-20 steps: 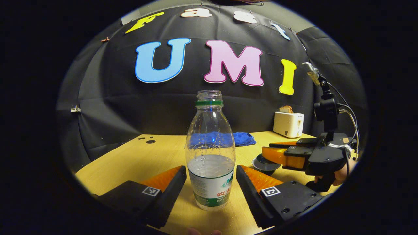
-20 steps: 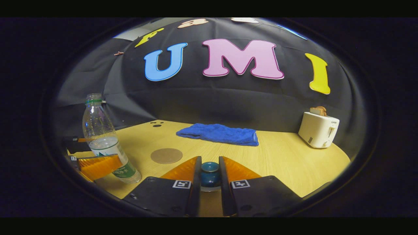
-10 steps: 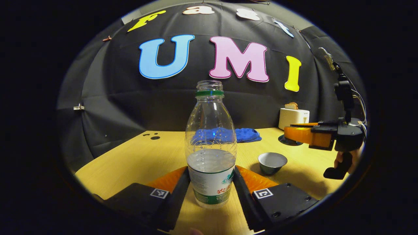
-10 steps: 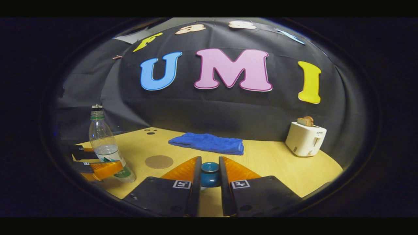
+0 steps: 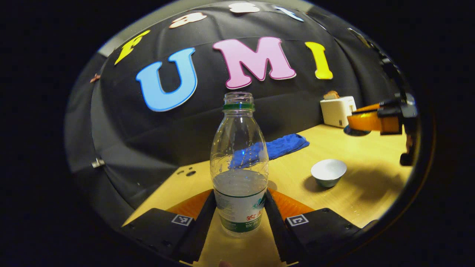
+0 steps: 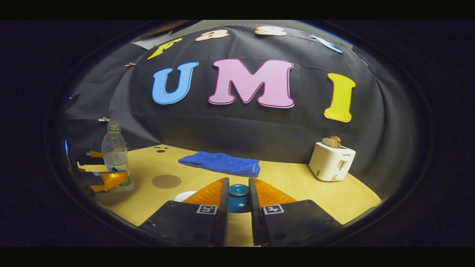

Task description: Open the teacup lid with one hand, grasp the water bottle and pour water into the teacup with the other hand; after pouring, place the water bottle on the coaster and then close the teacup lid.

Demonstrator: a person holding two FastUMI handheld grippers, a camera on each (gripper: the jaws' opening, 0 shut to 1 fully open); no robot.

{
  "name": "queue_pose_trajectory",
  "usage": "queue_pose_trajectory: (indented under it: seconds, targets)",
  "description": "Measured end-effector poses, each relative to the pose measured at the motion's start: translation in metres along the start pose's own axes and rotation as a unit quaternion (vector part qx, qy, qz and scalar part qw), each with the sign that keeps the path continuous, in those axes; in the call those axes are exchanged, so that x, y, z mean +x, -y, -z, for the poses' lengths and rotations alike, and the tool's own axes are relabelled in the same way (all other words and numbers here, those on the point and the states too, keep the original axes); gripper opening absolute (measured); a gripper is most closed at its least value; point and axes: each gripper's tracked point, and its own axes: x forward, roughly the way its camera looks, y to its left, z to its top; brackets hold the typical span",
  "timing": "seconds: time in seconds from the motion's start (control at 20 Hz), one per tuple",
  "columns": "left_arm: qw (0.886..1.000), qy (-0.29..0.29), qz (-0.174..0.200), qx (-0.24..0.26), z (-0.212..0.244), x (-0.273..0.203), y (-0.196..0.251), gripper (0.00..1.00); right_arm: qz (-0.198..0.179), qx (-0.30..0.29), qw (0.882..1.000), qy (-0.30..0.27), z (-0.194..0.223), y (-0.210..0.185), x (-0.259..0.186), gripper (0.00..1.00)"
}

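Step in hand, as judged: bring the bottle over the cup and pour.

Table (image 6: 304,185): pale wood, carries everything.

Bottle (image 5: 239,163): clear plastic, uncapped, roughly a third full, upright near the table's left front edge. The left gripper (image 5: 239,211) is clenched on its labelled lower body, both fingers pressing the sides. To pour well, lift it clear, carry the mouth over the cup's middle, tip slowly; the water sits low, so it likely needs a deep tilt before it runs, and a gentle one after. The grip is low on the body, so a firm hold seems wise.

Cup (image 5: 328,172): small, pale inside, lid off and open, standing between the bottle and the table's right side, near the front edge. It is light and shallow; a hard stream could spill or push it.

Lid (image 6: 238,193): dark blue with a round knob, grasped between the fingers of the right gripper (image 6: 238,202), held aloft toward the right side, away from the cup. Best kept there while pouring.

Other things, none in the pouring path:
- Towel (image 6: 219,164): blue, folded, by the back edge.
- Toaster (image 6: 331,161): white, bread in the slot, back right corner.
- Coaster (image 6: 166,181): brown round disc, just beside the bottle, bare.
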Motion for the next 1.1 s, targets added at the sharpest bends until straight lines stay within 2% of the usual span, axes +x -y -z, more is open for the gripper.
queue_pose_trajectory:
  seconds: [0.05,0.1,0.2,0.25,0.45,0.5,0.6,0.7,0.75,0.8,0.85,1.1]
  targets:
    - [0.999,0.001,-0.006,0.031,-0.004,0.003,-0.001,0.8,0.003,-0.003,1.0,0.001,0.0,0.006,-0.001,0.34]
    - [0.998,0.002,-0.006,0.063,-0.004,0.006,-0.002,0.76,0.005,-0.004,1.0,0.002,0.001,0.011,-0.003,0.25]
    - [0.992,0.005,0.003,0.124,-0.007,0.012,0.005,0.76,0.012,-0.004,1.0,0.003,0.002,0.022,-0.006,0.34]
    - [0.989,0.008,0.008,0.149,-0.008,0.012,0.008,0.76,0.016,-0.003,1.0,0.004,0.003,0.027,-0.007,0.34]
    - [0.976,0.001,0.018,0.219,-0.009,0.025,0.019,0.76,0.029,-0.007,1.0,0.005,0.008,0.047,-0.015,0.34]
    - [0.971,-0.002,0.016,0.237,-0.008,0.029,0.02,0.76,0.031,-0.009,0.999,0.006,0.009,0.051,-0.017,0.3]
    - [0.96,-0.009,0.005,0.28,-0.008,0.036,0.021,0.76,0.034,-0.011,0.999,0.004,0.011,0.059,-0.019,0.3]
    - [0.943,-0.013,-0.014,0.331,-0.007,0.044,0.02,0.76,0.036,-0.01,0.999,0.003,0.013,0.067,-0.022,0.3]
    - [0.934,-0.011,-0.022,0.357,-0.01,0.048,0.019,0.76,0.039,-0.01,0.999,0.004,0.012,0.07,-0.023,0.34]
    - [0.926,-0.007,-0.027,0.377,-0.012,0.049,0.021,0.76,0.04,-0.009,0.999,0.004,0.013,0.073,-0.024,0.25]
    - [0.92,-0.004,-0.028,0.392,-0.012,0.051,0.022,0.76,0.041,-0.009,0.999,0.004,0.013,0.076,-0.025,0.3]
    - [0.895,-0.003,-0.028,0.445,-0.01,0.06,0.025,0.76,0.041,-0.009,0.999,0.002,0.017,0.085,-0.028,0.3]
